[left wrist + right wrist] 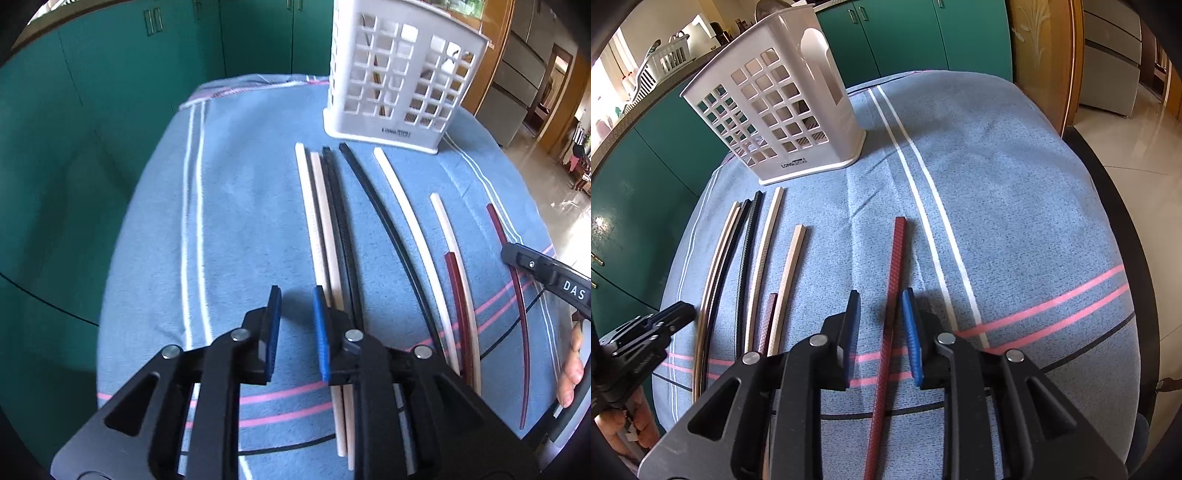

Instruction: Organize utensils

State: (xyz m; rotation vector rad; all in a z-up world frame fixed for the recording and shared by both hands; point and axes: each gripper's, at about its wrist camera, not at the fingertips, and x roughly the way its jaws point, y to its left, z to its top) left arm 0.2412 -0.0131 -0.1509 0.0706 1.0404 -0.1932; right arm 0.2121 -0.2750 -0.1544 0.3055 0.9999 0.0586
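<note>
Several chopsticks lie side by side on a blue striped cloth (251,192) in front of a white slotted utensil holder (399,77), also in the right wrist view (775,114). A cream pair (317,221) and black sticks (343,221) lie just right of my open, empty left gripper (295,299). A dark red chopstick (892,314) lies between the jaws of my open right gripper (881,302), on the cloth. Another red stick (767,325) lies beside cream ones (786,280).
Green cabinets (110,92) stand behind the table. The cloth-covered table edge (1115,229) drops to a tiled floor on the right. A dish rack (661,70) sits on a counter at far left. The right gripper shows in the left wrist view (543,273).
</note>
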